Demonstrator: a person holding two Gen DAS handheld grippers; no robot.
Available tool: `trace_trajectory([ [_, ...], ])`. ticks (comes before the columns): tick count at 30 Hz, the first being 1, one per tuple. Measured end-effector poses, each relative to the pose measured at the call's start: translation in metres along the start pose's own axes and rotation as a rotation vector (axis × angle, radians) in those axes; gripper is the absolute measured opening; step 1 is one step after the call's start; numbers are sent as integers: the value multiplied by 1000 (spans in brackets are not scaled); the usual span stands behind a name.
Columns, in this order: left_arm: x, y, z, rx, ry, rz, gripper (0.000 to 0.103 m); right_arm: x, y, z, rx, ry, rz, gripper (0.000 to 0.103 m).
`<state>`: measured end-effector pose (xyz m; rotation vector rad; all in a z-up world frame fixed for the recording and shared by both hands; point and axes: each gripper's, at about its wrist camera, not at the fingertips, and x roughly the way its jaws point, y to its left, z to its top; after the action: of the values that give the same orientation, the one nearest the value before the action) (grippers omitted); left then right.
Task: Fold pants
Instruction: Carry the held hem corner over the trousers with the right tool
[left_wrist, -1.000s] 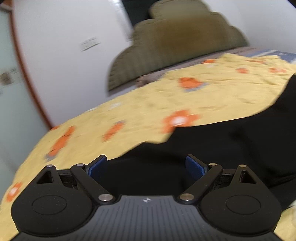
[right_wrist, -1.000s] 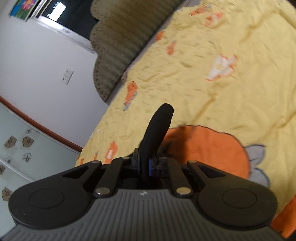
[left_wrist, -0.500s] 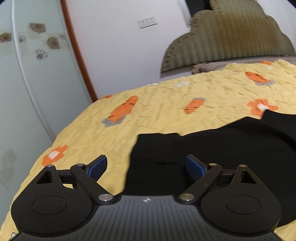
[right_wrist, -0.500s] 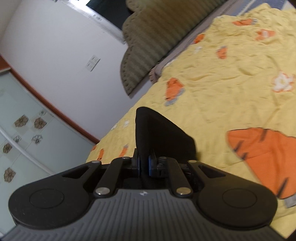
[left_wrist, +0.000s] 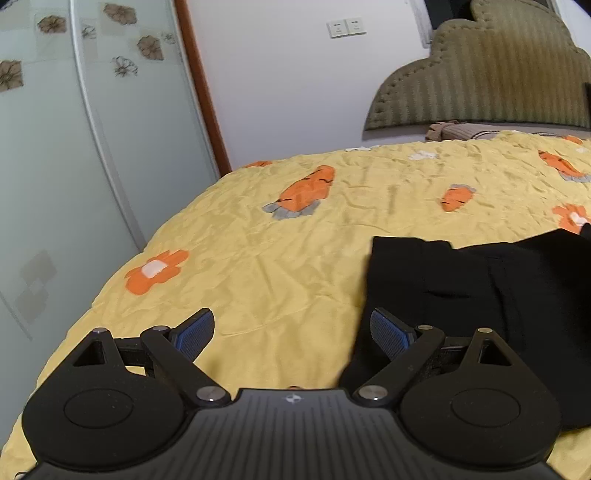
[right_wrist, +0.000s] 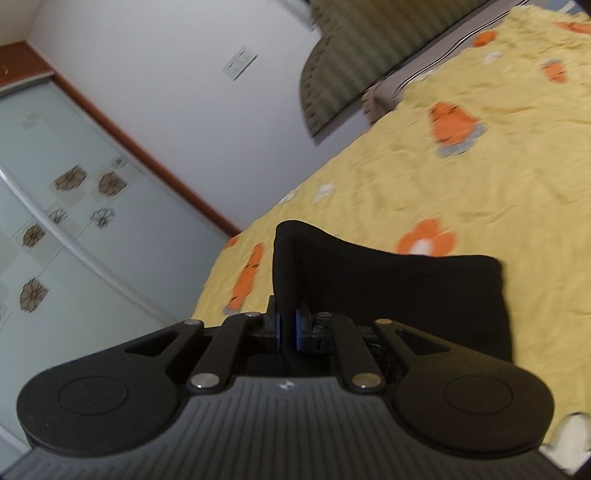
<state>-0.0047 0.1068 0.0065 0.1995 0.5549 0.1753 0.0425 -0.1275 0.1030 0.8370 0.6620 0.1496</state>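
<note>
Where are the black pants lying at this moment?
In the left wrist view, the black pants lie on the yellow flowered bedspread at right; the right gripper pinches one edge.

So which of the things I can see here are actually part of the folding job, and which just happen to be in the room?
Part of the job:
- black pants
- right gripper, shut on a fold of the pants
- left gripper, open and empty
- yellow bedspread, the work surface

Just there:
- padded headboard
- wall sockets
- glass wardrobe doors
</note>
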Motion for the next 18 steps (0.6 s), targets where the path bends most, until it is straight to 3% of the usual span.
trace_trajectory([
  [13, 11, 34, -14, -42, 38, 55, 92, 123, 54, -49, 35, 179, 58, 9],
  [18, 11, 39, -15, -48, 45, 64, 92, 164, 70, -82, 17, 236, 26, 13],
])
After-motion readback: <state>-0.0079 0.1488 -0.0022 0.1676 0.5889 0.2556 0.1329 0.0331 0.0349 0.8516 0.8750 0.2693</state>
